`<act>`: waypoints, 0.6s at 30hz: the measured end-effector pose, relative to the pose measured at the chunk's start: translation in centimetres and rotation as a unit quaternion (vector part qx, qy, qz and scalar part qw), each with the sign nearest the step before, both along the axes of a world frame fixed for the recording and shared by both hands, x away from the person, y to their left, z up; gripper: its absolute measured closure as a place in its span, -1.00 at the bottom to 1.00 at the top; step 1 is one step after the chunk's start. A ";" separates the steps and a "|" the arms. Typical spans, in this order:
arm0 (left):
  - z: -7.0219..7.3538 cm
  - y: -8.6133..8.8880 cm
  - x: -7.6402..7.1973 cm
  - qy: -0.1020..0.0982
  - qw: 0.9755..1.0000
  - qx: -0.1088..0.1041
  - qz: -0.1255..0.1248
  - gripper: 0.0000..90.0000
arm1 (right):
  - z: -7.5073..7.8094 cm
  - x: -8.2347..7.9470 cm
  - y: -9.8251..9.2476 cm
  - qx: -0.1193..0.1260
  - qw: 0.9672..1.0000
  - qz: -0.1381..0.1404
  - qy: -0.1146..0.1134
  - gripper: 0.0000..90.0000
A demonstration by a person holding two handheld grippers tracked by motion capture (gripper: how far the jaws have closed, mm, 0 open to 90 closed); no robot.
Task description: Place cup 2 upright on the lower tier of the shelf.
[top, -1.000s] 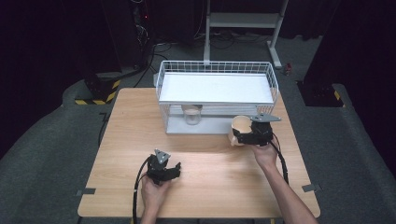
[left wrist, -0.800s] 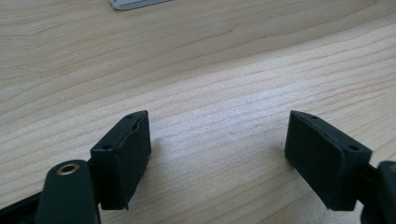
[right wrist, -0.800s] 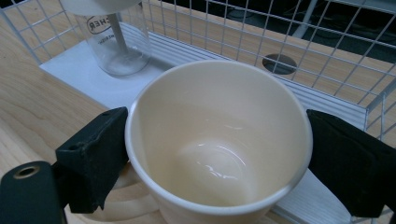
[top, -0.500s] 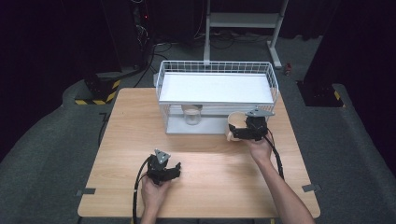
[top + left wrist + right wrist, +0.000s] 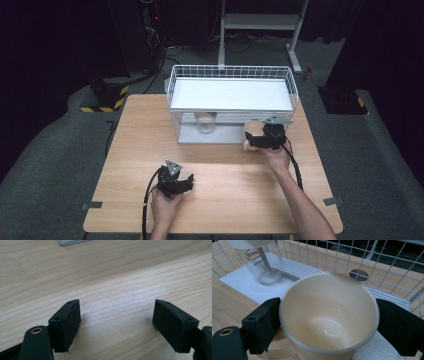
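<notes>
A cream cup (image 5: pixel 248 144) is at the front right corner of the white wire rack (image 5: pixel 230 95), and my right gripper (image 5: pixel 254 136) is shut on it. In the right gripper view the black pads (image 5: pixel 263 323) press on both sides of the cup's rim (image 5: pixel 329 315), its inside is empty, and its handle shows at lower left. The cup hangs over the front of the rack's white lower shelf (image 5: pixel 239 277). My left gripper (image 5: pixel 186 184) rests on the wooden table (image 5: pixel 125 150) near the front edge. It is open, with bare wood between its jaws (image 5: pixel 116 322).
A clear glass jar (image 5: pixel 206 122) with a white lid stands on the rack's lower shelf, left of the cup; the jar (image 5: pixel 263 262) is close in the right gripper view. The rack's wire wall (image 5: pixel 362 267) rises just behind the cup. Dark stands and cables lie beyond the table.
My right gripper has carried the cup a little farther from me and to the left, up to the rack's lower shelf. The left gripper has stayed still.
</notes>
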State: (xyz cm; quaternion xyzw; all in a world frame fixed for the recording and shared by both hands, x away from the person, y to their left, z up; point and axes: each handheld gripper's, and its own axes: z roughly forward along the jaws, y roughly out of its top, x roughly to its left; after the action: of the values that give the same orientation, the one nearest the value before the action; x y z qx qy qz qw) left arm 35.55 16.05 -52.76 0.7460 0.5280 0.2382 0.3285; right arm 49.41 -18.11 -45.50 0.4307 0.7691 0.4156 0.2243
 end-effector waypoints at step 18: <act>0.0 0.0 0.0 0.000 1.000 -0.001 0.001 -0.49 | -0.3 1.4 0.3 0.002 1.000 0.002 -0.012 -0.78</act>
State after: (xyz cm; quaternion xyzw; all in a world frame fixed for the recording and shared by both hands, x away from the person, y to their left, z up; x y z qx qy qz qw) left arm 35.52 16.02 -52.77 0.7449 0.5291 0.2382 0.3292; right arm 50.77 -17.83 -45.79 0.4247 0.7664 0.4226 0.2315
